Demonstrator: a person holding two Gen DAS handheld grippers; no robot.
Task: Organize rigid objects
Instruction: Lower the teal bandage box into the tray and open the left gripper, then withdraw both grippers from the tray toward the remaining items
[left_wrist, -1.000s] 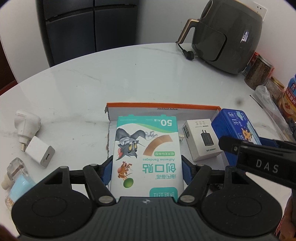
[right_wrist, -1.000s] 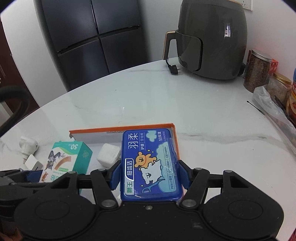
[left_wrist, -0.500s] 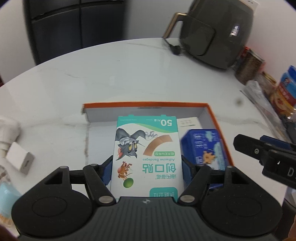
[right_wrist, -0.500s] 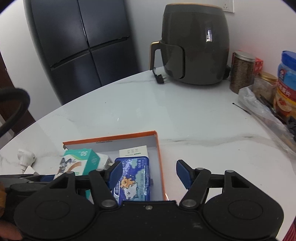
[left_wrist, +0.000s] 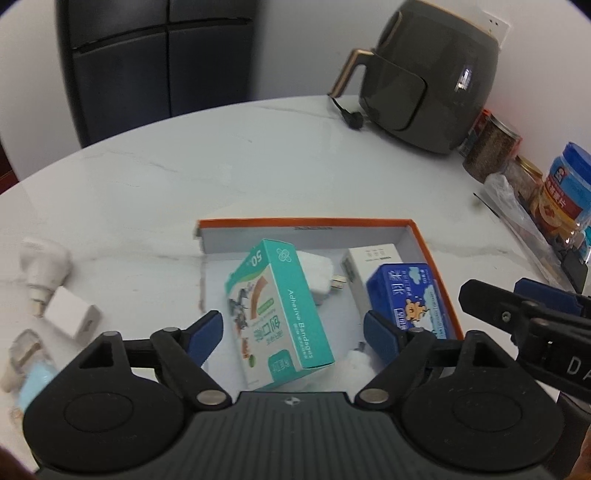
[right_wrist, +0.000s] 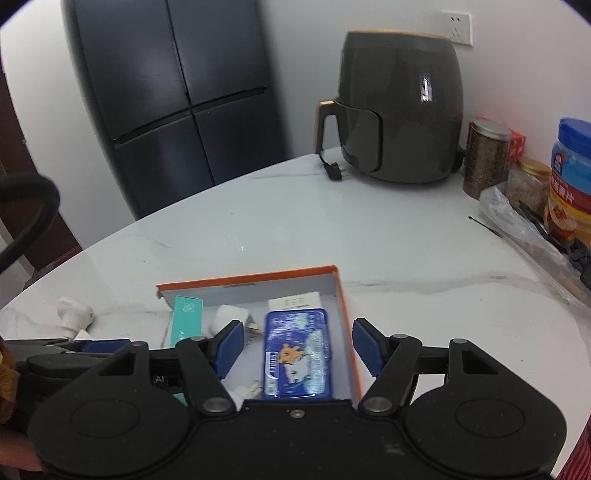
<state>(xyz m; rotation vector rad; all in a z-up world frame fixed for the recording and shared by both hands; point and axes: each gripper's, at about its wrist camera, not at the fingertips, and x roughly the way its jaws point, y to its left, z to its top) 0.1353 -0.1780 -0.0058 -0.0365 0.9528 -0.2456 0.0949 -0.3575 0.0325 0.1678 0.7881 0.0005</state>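
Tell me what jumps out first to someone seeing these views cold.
The orange-rimmed box at the table's middle draws the eye, with a teal bandage box tipped on its edge inside and a blue tin lying flat at its right side. Both the left gripper and right gripper hang open over it. Behind, a dark air fryer looms near the wall.

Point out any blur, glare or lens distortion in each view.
Left wrist view: motion blur smears the chargers at left; the air fryer shows a small highlight; the table edge bows. Right wrist view: sharper, a bright streak on the air fryer, the fridge leans from fisheye.
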